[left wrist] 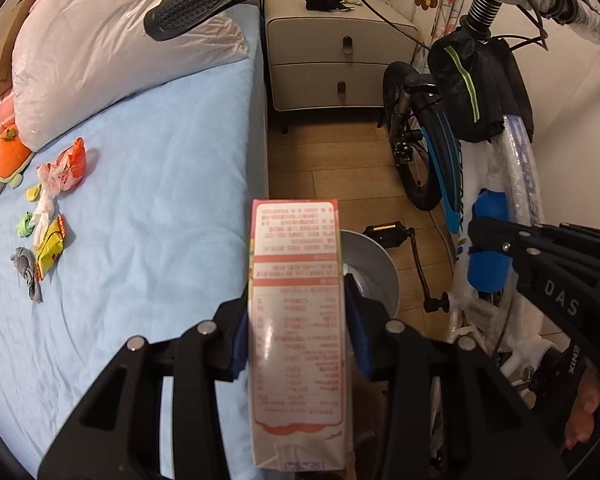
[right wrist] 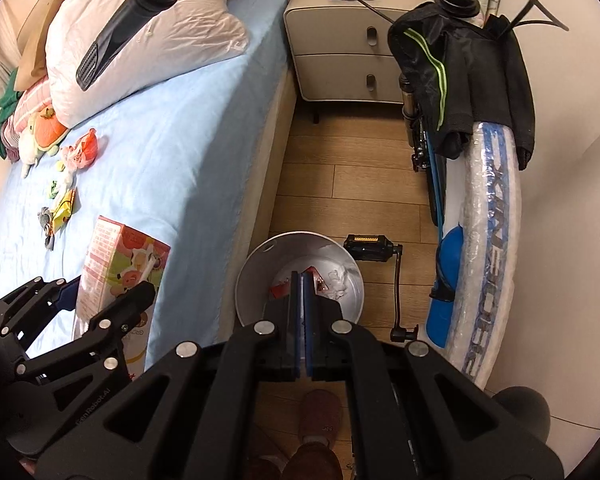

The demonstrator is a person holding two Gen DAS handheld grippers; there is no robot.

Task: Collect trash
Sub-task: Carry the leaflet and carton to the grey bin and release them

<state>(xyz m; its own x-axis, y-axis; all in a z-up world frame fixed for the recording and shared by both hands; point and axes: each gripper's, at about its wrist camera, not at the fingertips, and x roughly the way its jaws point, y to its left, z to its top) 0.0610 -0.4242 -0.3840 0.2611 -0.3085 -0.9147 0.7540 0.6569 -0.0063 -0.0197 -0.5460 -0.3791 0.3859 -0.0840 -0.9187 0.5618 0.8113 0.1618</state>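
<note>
the left gripper (left wrist: 298,320) clamps the carton (left wrist: 298,320) lengthwise along its fingers, the bin (right wrist: 300,276) just right of it, directly under the clenched, empty right gripper (right wrist: 302,312).

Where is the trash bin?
The bin stands on the wooden floor beside the bed, near the bike pedal, right below the shut right gripper.
</note>
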